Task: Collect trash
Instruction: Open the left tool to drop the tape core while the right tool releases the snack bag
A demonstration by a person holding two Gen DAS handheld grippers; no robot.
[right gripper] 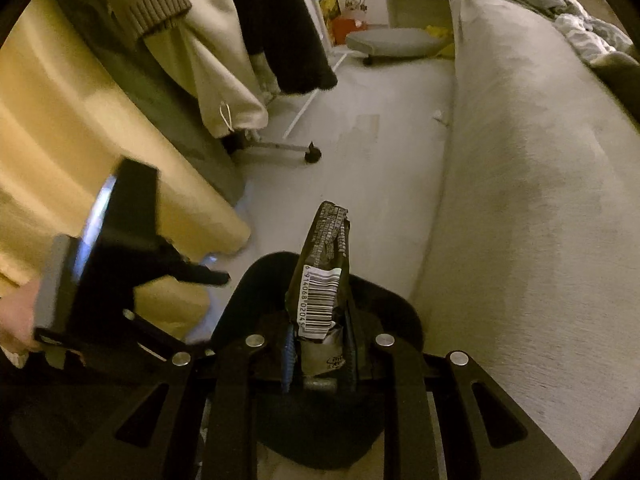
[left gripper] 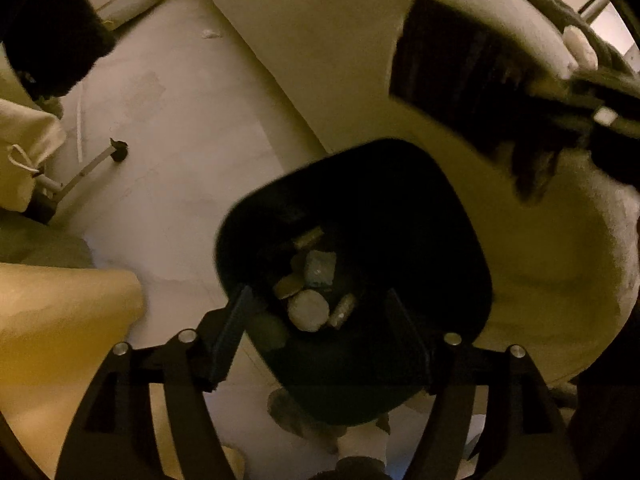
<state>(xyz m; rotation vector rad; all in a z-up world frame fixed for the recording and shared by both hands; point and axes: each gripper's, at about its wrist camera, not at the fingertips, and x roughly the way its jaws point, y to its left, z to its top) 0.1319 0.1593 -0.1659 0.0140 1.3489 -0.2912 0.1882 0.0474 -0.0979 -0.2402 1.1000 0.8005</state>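
Pale floor (right gripper: 384,184) | sofa (right gripper: 532,184) beside bin (left gripper: 360,272) | left gripper (left gripper: 320,332) spread | right gripper (right gripper: 320,344) pinching wrapper (right gripper: 324,280)

We see a crinkled, glossy foil wrapper (right gripper: 325,280) with a white printed barcode patch, pinched in the right gripper (right gripper: 320,344), whose matt black plastic frame carries shiny metal rivets. The left gripper (left gripper: 320,336) has the same matt black plastic, with ribbed pads on its fingers (left gripper: 232,332). Beneath it the bin (left gripper: 460,248) looks like smooth, dark plastic. The sofa (right gripper: 540,200) wears a napped, pale cloth, the floor (left gripper: 180,120) is smooth and matt, and a ribbed knit sweater (right gripper: 160,4) hangs beside yellow cloth (right gripper: 80,140).
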